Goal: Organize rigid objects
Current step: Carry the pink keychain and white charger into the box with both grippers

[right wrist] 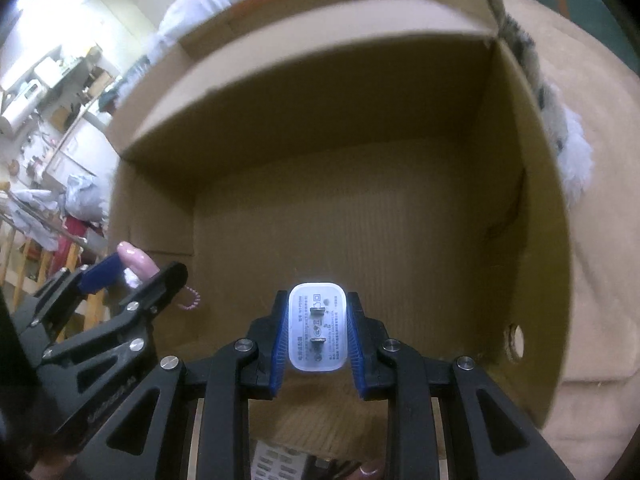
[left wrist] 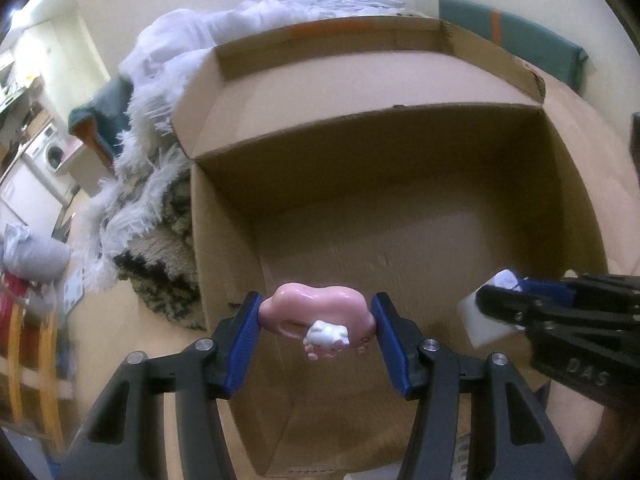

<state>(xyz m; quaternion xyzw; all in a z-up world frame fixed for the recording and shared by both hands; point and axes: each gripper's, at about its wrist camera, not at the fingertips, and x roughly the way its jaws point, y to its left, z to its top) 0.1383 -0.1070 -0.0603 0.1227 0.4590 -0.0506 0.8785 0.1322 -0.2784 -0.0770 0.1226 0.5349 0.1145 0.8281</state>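
Pink cloud-shaped toy [left wrist: 318, 316] pinched in left gripper [left wrist: 316, 332], half spread, above near-left of empty cardboard box [left wrist: 224, 240]. White plug adapter [right wrist: 318, 328] pinched in right gripper [right wrist: 318, 334], nearly pressed together, prongs facing out, above near-right. Lower both close to box floor before releasing; set well apart, clear of walls.

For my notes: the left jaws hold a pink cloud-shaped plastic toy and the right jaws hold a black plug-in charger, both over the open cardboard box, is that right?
Not quite: the plug-in charger is white, not black, as the right wrist view shows. The pink cloud-shaped plastic toy and the open cardboard box are as you say.
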